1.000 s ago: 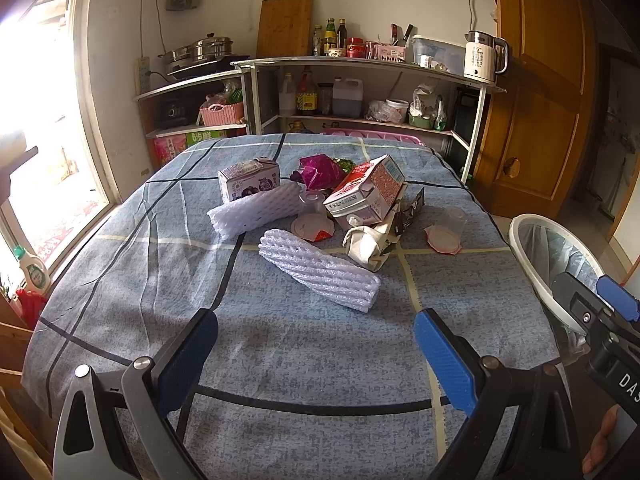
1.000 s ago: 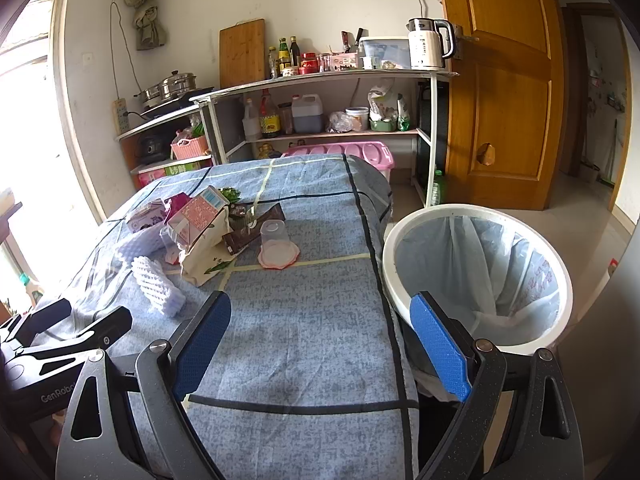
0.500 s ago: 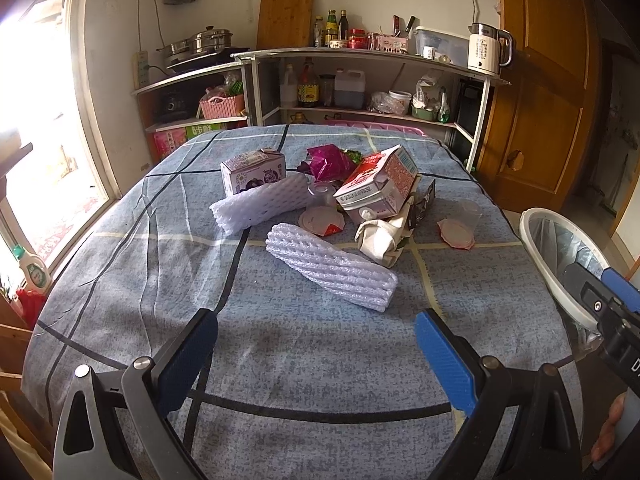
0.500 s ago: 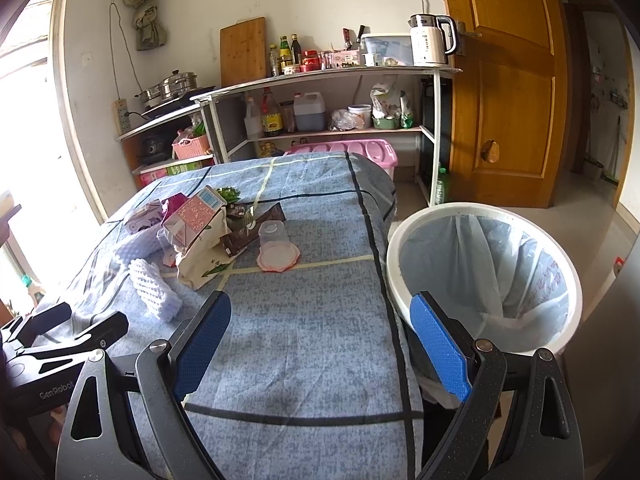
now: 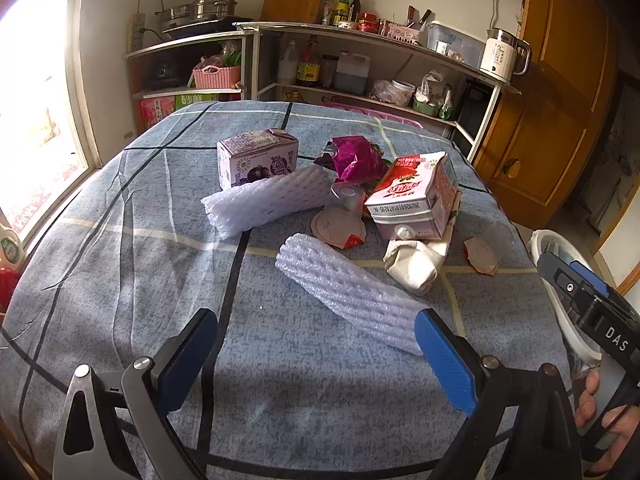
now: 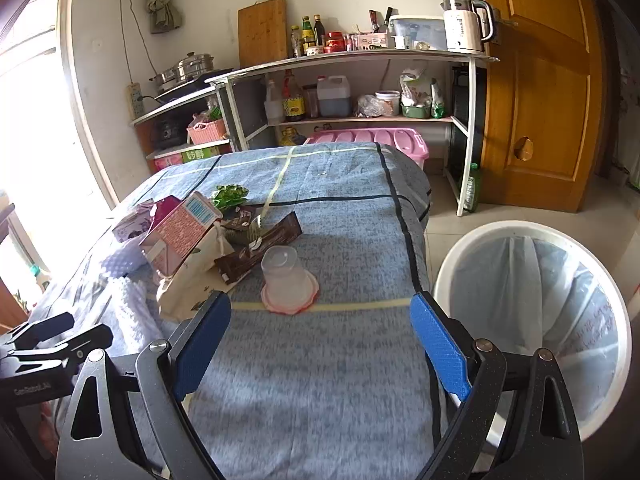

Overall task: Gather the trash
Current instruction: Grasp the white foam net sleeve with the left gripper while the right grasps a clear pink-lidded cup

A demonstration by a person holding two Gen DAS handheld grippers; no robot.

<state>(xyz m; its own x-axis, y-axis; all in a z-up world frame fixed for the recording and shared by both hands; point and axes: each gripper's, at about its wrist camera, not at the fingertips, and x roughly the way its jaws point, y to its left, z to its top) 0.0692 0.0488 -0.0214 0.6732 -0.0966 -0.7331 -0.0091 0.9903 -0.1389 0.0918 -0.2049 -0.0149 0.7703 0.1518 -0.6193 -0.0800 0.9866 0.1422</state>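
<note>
Both grippers hover spread wide and empty above the blue plaid-clothed counter (image 5: 120,264). Just ahead of the left gripper (image 5: 316,354) lies a white foam mesh sleeve (image 5: 348,290). Ahead of the right gripper (image 6: 320,340) stands an upturned clear plastic cup (image 6: 286,274); the white bag-lined trash bin (image 6: 452,276) sits to its right.

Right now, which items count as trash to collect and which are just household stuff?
Job: foam sleeve, second foam sleeve, red carton, purple carton, upturned plastic cup, lined bin.
Lying about: kettle, cutting board, steamer pot.
</note>
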